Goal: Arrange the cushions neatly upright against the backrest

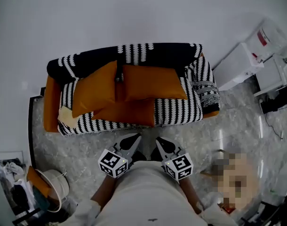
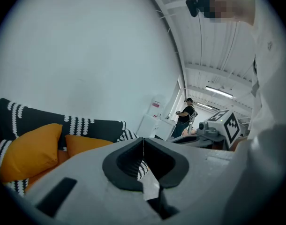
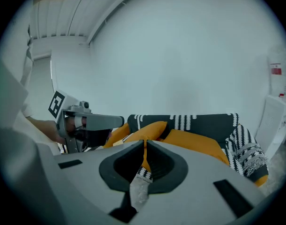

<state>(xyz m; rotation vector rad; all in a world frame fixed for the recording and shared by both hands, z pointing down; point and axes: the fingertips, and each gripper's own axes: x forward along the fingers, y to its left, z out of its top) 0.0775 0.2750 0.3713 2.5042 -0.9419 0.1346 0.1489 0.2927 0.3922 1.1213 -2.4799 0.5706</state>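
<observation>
A sofa [image 1: 51, 102] draped in a black-and-white striped throw [image 1: 181, 109] stands against the white wall. One orange cushion [image 1: 94, 87] leans on its left half, a second [image 1: 153, 83] rests against the backrest in the middle, and a third [image 1: 127, 111] lies flat on the seat in front of them. My left gripper [image 1: 136, 137] and right gripper [image 1: 158, 139] hover side by side over the floor, short of the sofa's front edge, both shut and empty. In the left gripper view the cushions [image 2: 30, 149] sit far left; in the right gripper view they [image 3: 199, 144] lie ahead.
White cabinets [image 1: 237, 65] stand right of the sofa. A pale basket [image 1: 54, 185] and clutter sit at the lower left. One person [image 1: 233, 182] is at the lower right; another person [image 2: 186, 111] stands far off. The floor [image 1: 237, 121] is marbled.
</observation>
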